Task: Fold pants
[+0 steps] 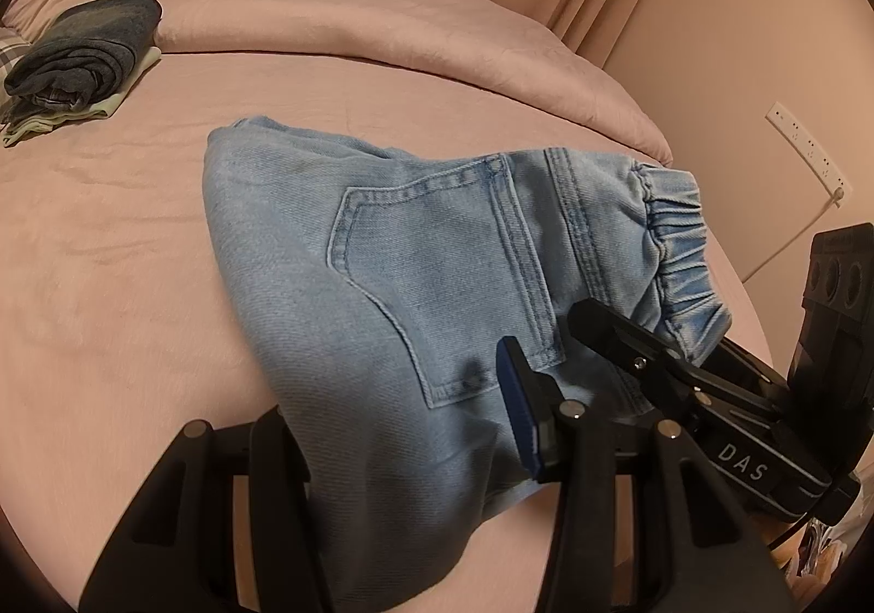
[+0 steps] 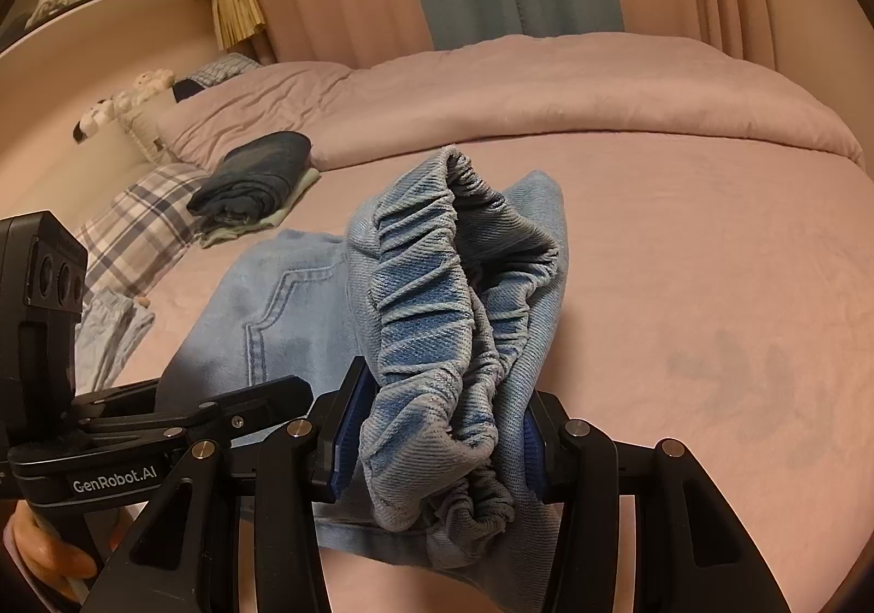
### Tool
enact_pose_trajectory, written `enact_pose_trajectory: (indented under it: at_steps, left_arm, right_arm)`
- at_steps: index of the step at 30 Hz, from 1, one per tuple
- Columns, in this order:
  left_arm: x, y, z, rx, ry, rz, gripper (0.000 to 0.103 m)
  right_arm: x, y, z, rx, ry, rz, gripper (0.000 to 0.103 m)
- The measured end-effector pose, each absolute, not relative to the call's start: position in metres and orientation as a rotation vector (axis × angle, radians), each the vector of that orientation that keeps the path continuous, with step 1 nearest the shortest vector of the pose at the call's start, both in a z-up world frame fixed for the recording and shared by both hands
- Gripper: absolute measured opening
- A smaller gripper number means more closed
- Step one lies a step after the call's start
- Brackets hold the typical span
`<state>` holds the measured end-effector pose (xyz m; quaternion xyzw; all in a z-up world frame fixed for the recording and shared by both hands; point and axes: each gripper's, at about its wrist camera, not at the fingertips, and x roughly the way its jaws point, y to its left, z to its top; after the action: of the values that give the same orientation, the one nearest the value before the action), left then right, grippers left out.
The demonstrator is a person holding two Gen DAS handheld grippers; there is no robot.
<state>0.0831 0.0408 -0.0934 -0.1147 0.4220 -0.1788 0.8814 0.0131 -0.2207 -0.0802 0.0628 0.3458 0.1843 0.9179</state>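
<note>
Light blue denim pants (image 1: 415, 274) lie folded on the pink bed, back pocket up, elastic waistband (image 1: 677, 252) at the right. My left gripper (image 1: 404, 449) has the pants between its fingers; the blue pad of the right finger (image 1: 519, 411) shows, the left finger is under the cloth. My right gripper (image 2: 437, 438) is shut on the bunched waistband (image 2: 453, 318) and holds it lifted off the bed. The right gripper also shows in the left wrist view (image 1: 655, 356). The left gripper also shows in the right wrist view (image 2: 262, 394), beside the pants.
A stack of folded dark jeans (image 1: 82, 61) on pale clothes lies at the far left of the bed. A pink duvet (image 1: 382, 23) is bunched along the back. A plaid pillow (image 2: 136, 225) and a wall socket (image 1: 808, 148) are at the sides.
</note>
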Motion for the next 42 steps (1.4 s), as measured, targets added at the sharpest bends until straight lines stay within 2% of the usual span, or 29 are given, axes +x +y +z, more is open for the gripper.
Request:
enact_pose_trajectory:
  at_steps: [42]
  left_arm:
    - [0.113,0.034,-0.087,-0.215,0.874,-0.323,0.047]
  right_arm:
    - [0.032,-0.216,-0.086,0.157,0.699,0.392,0.051]
